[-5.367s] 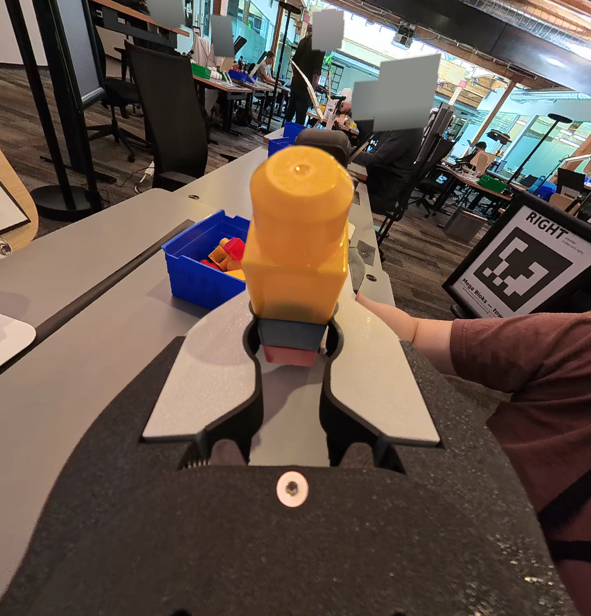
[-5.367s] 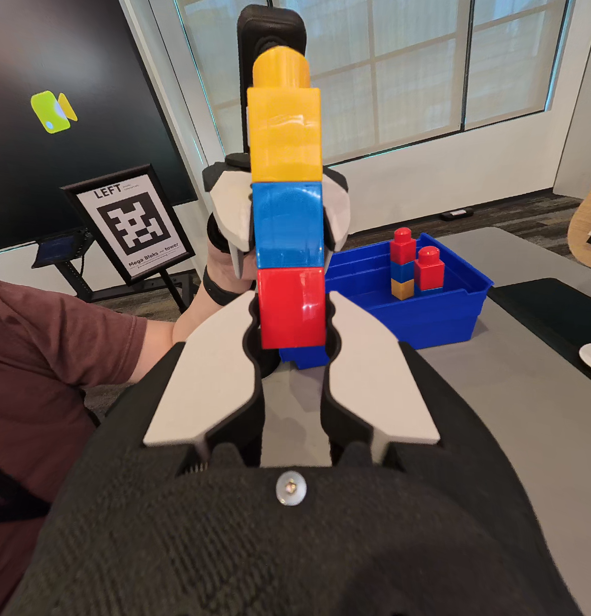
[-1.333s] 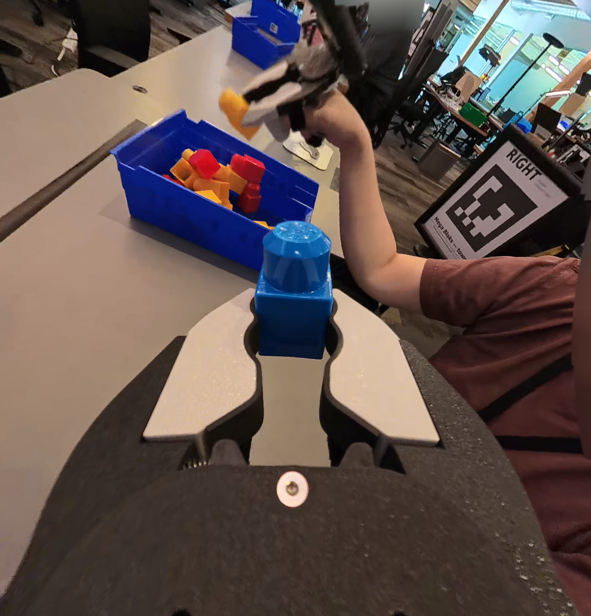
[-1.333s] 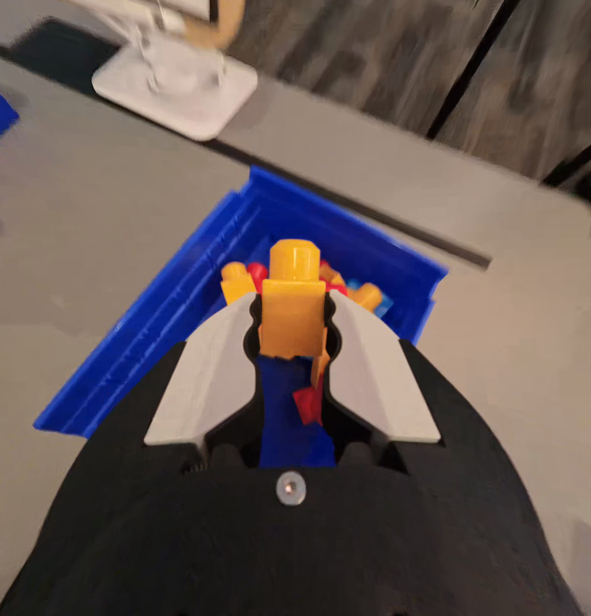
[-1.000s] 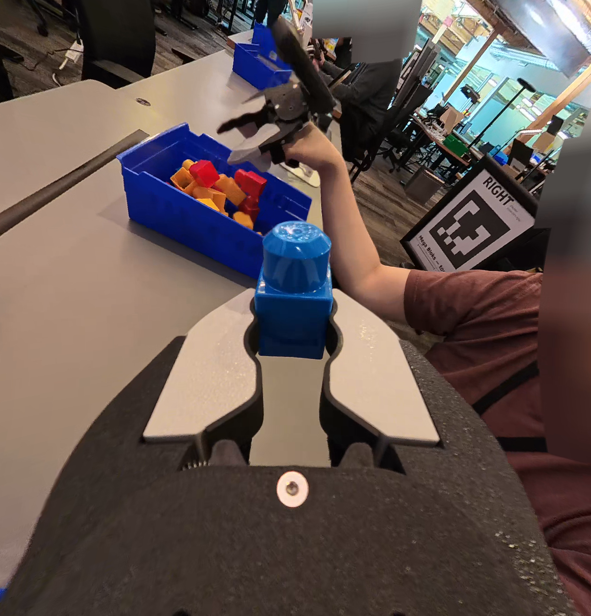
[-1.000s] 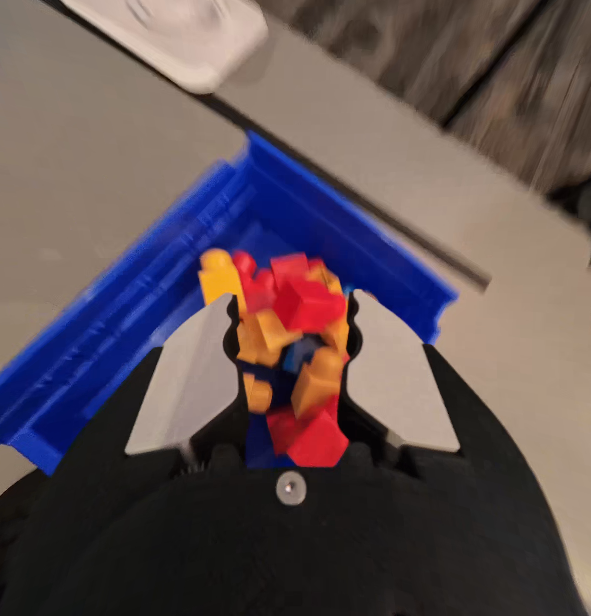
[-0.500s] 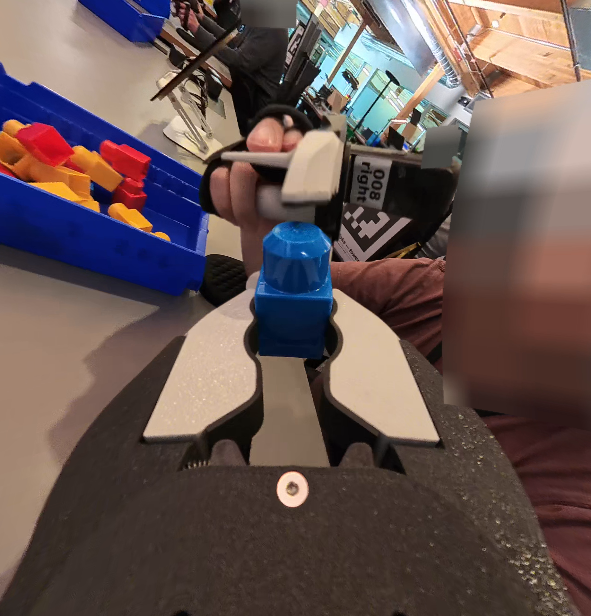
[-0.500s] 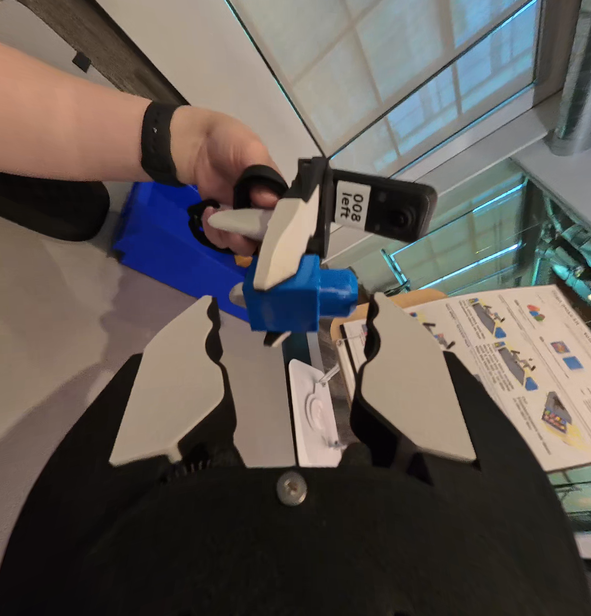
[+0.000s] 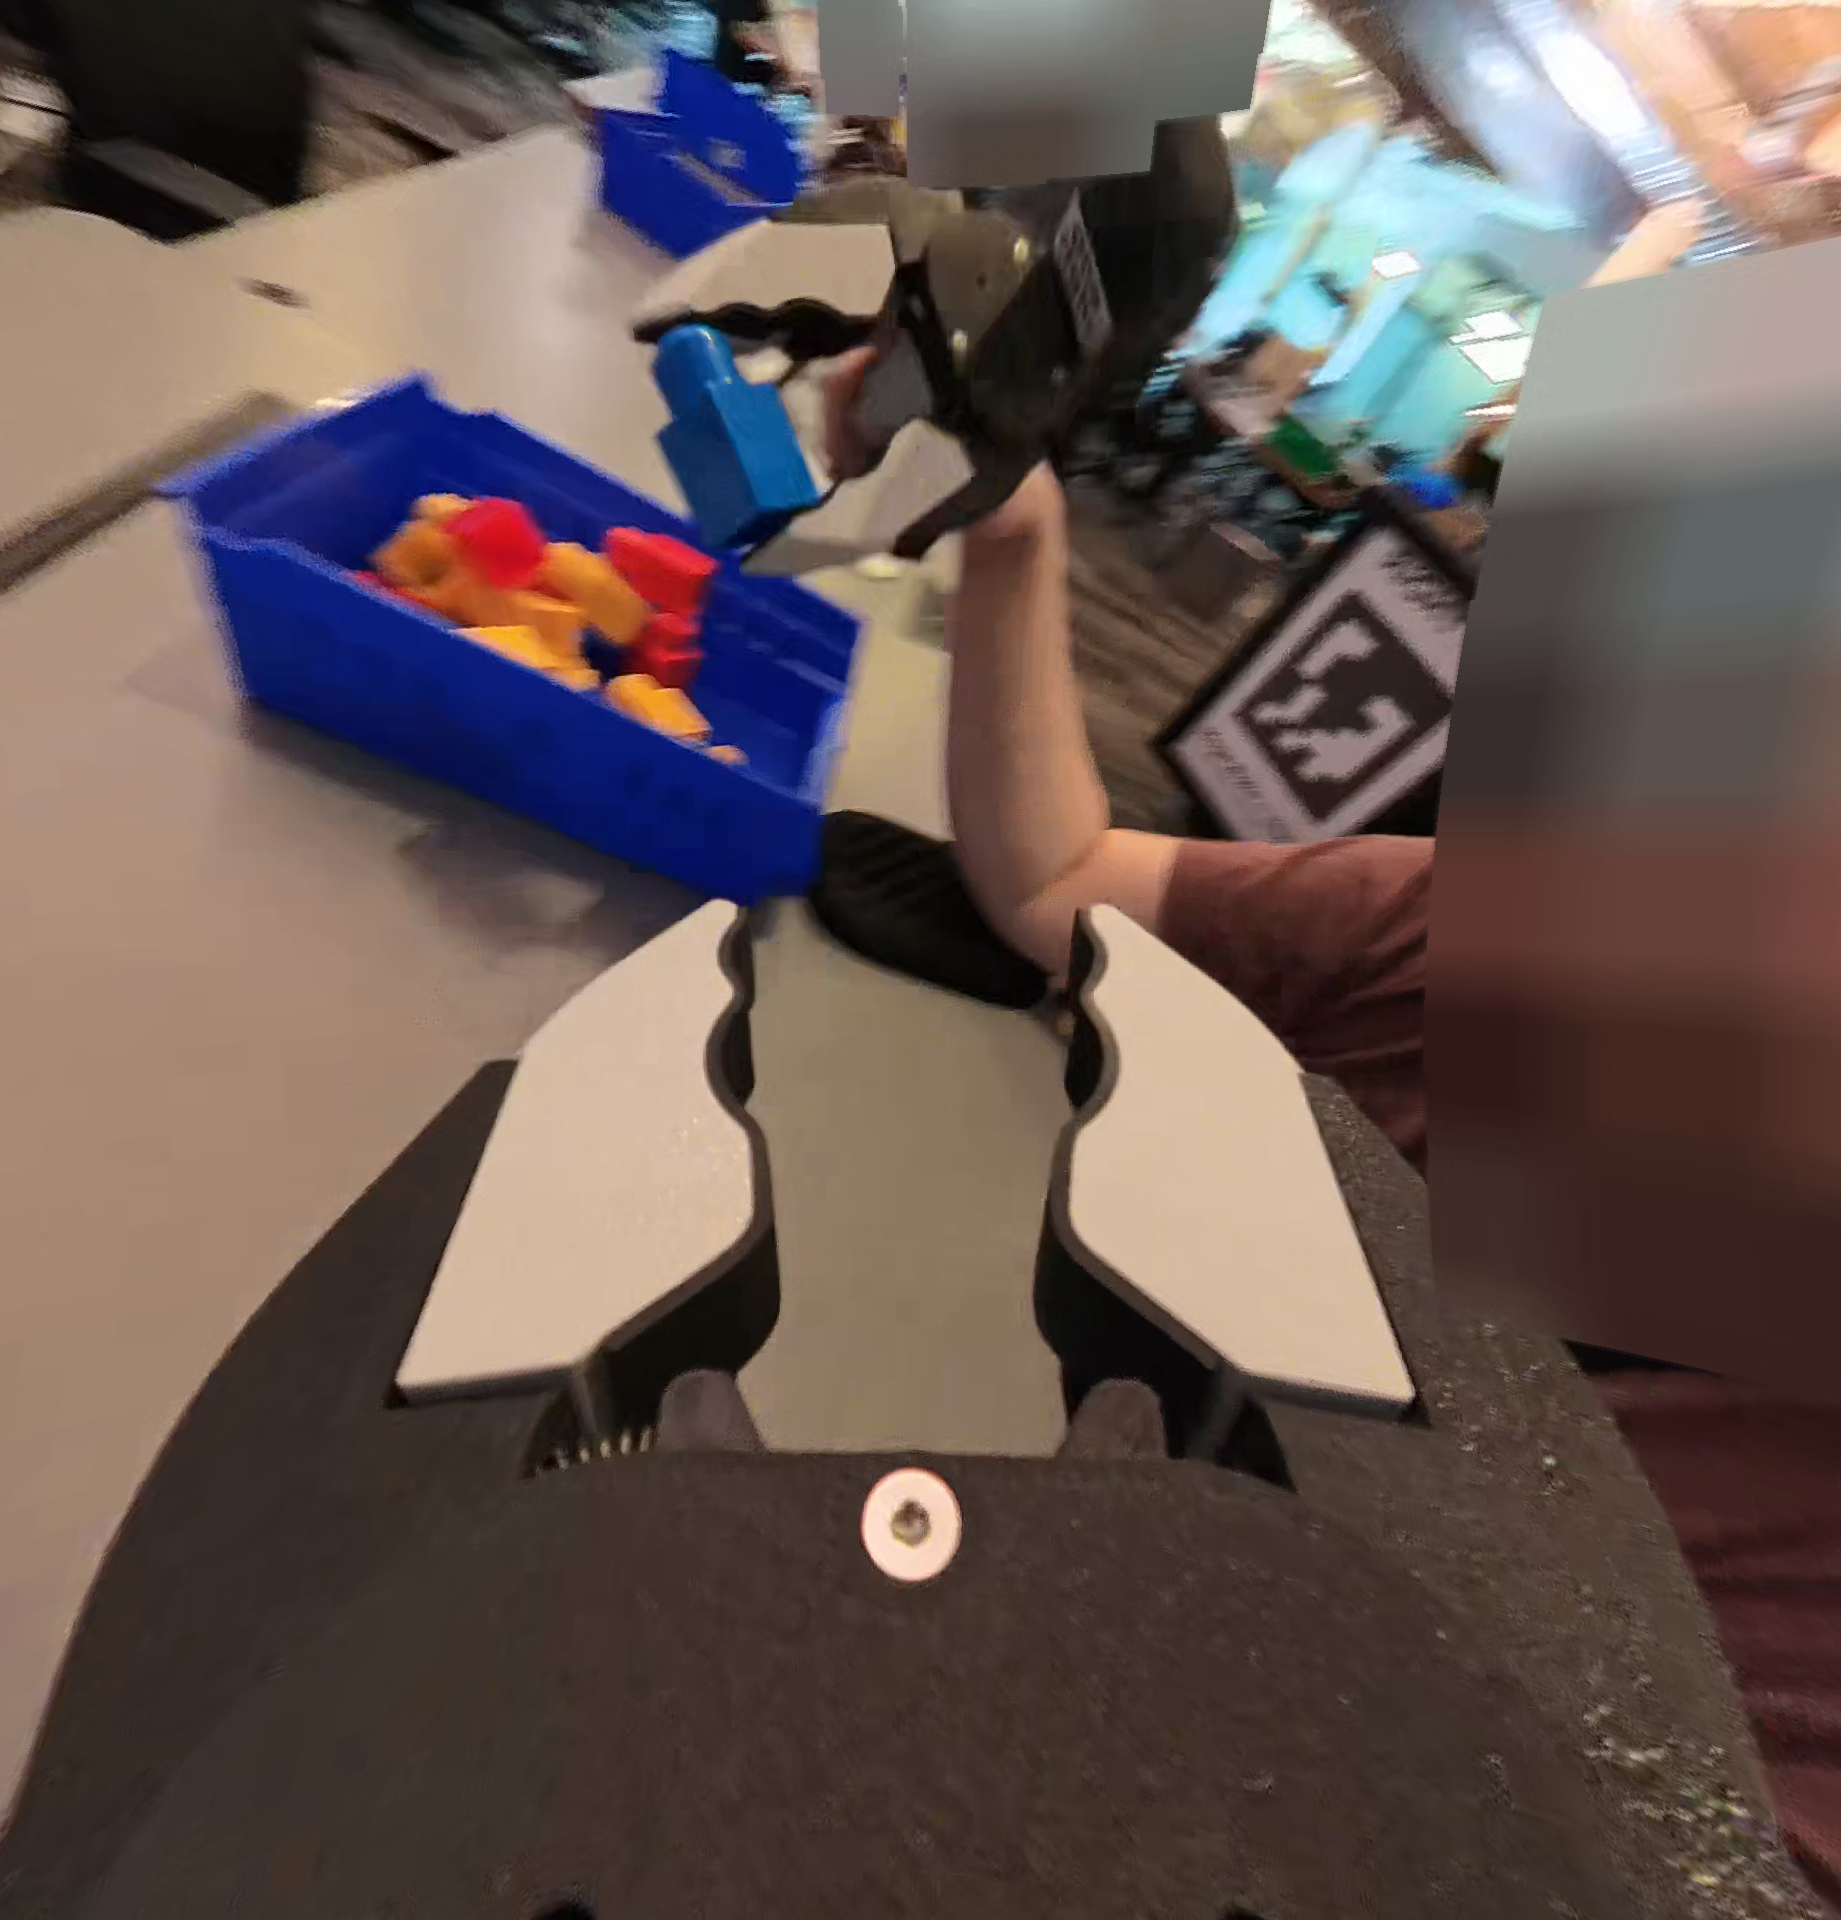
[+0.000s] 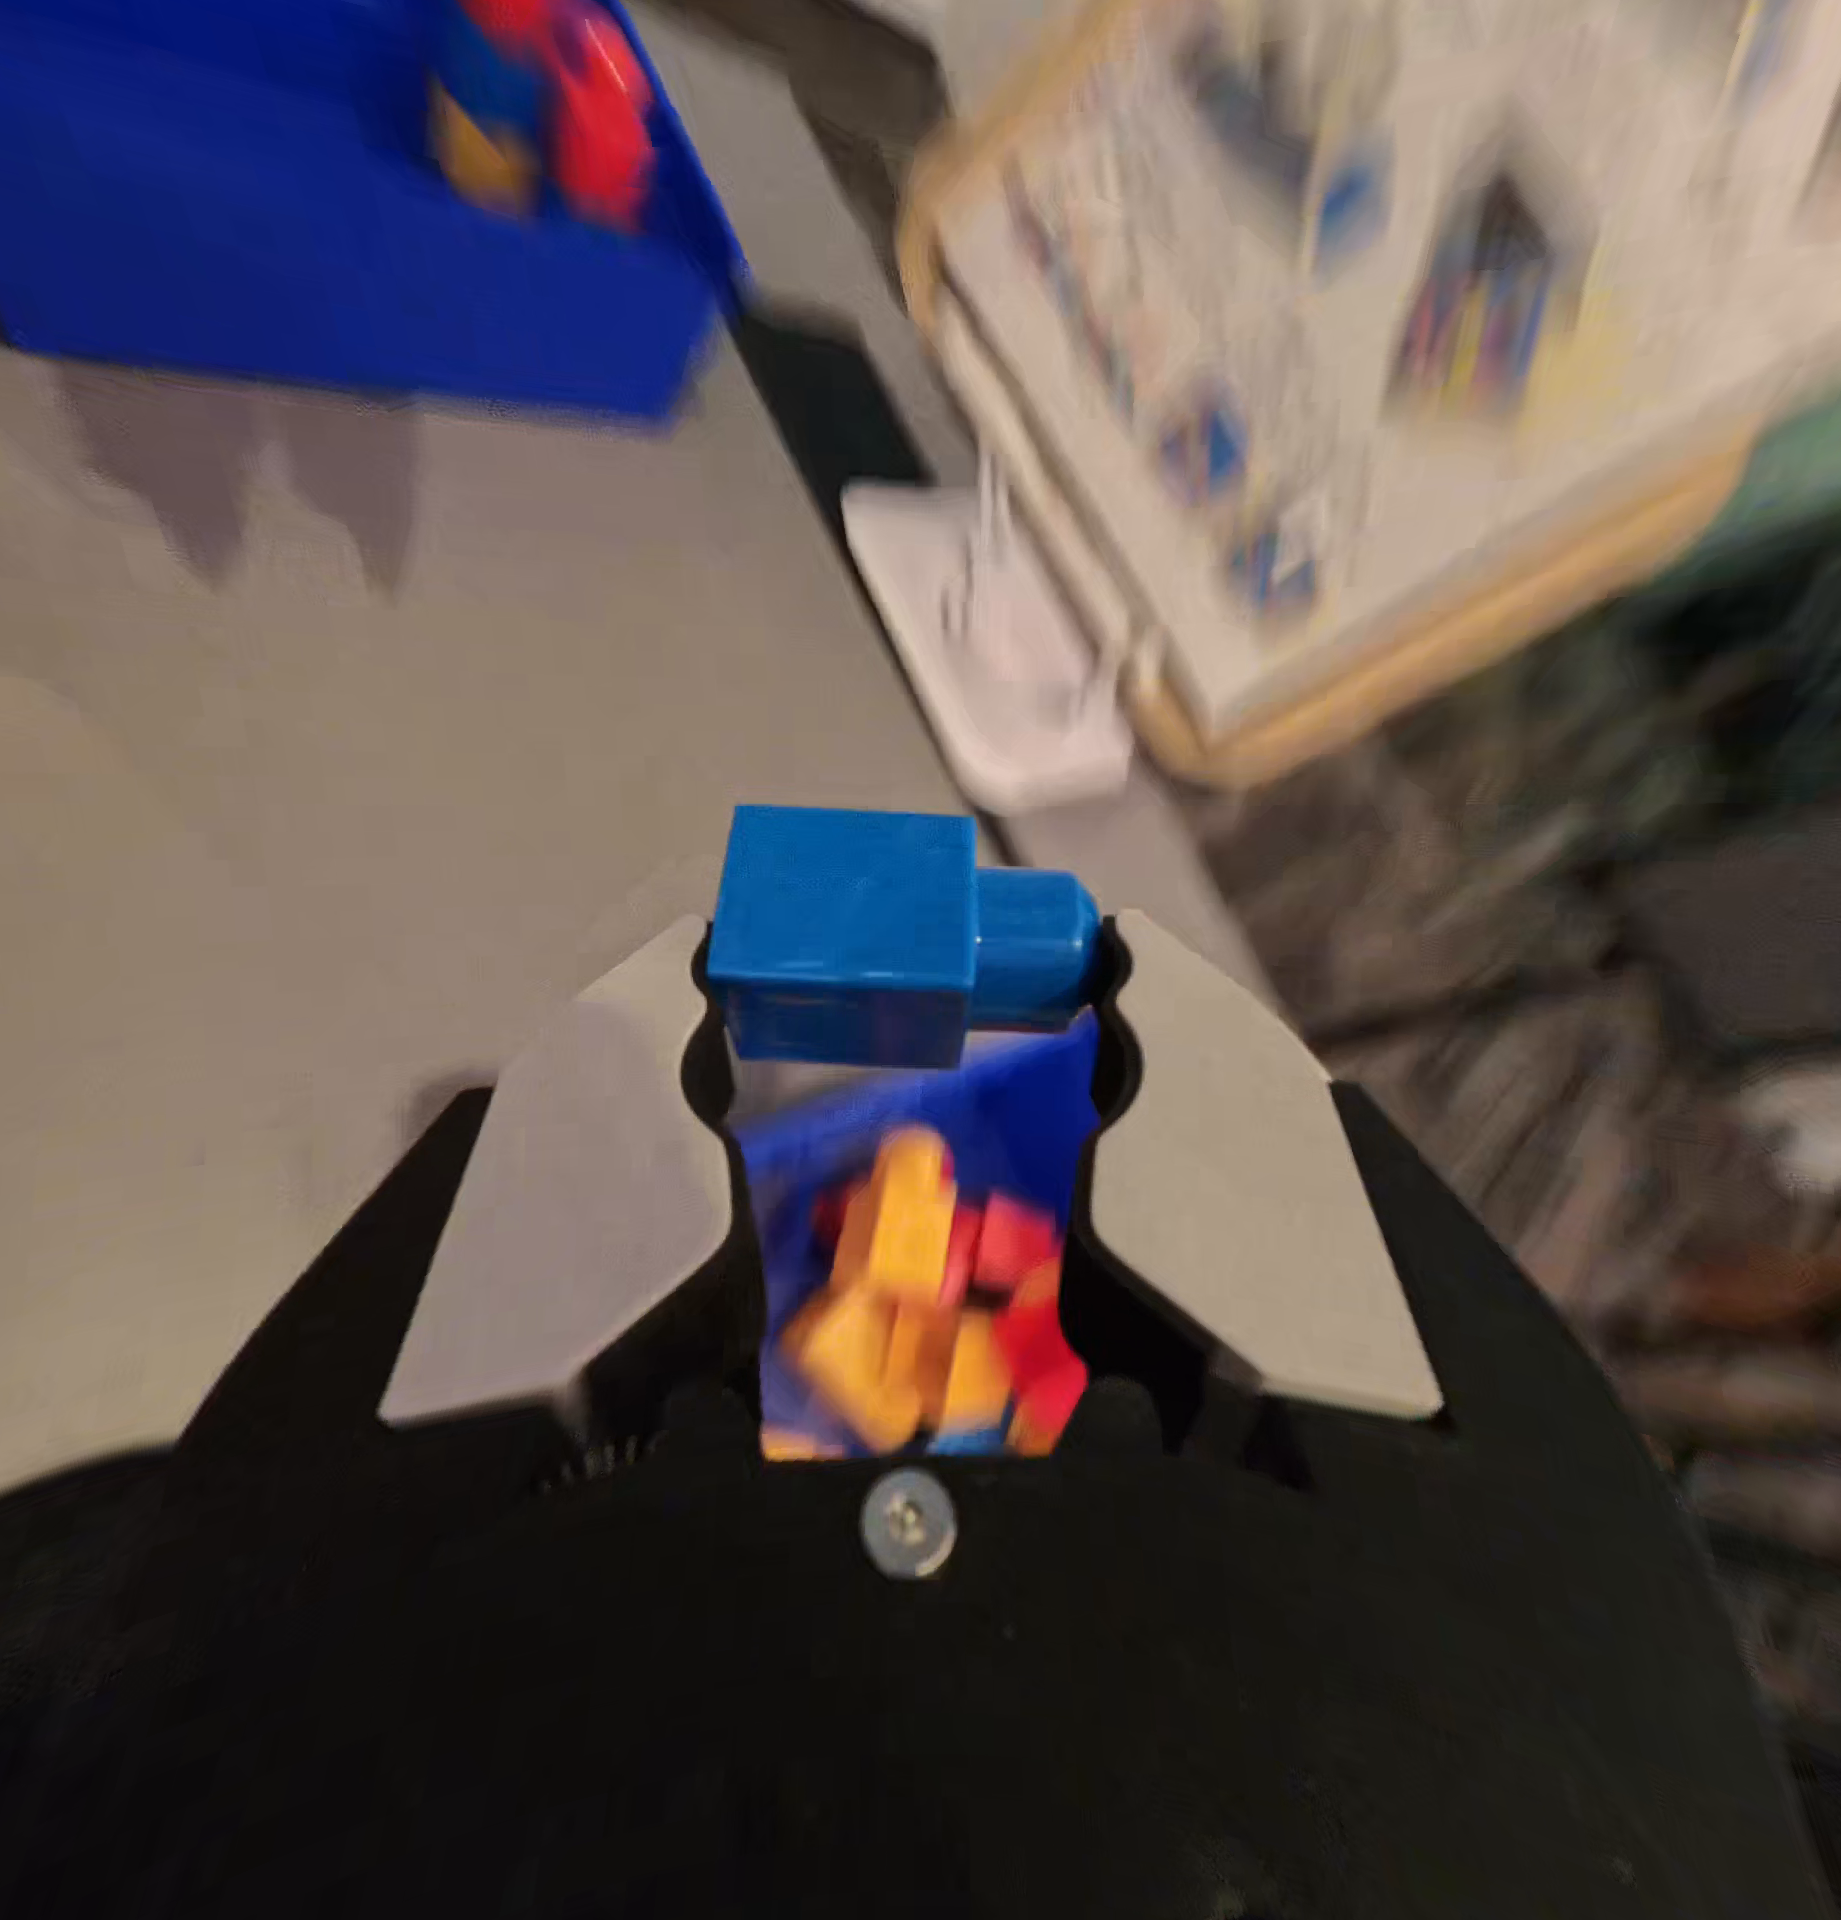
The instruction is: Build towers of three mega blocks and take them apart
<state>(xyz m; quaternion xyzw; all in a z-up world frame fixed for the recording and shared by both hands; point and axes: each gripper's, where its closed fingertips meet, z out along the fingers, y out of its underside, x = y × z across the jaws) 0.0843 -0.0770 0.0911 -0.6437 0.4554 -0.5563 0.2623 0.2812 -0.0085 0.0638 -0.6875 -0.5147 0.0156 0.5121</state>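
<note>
Blue block (image 10: 900, 940) sits sideways in your right hand-held gripper (image 10: 905, 977), base against one fingertip, stud against the other, pinched end to end. Directly below it lies a blue bin (image 9: 500, 717) of red and orange blocks (image 9: 552, 603) on the grey desk (image 9: 168, 987). Your left hand-held gripper (image 9: 905, 966) hangs nearer you, jaws spread wide with nothing between them.
</note>
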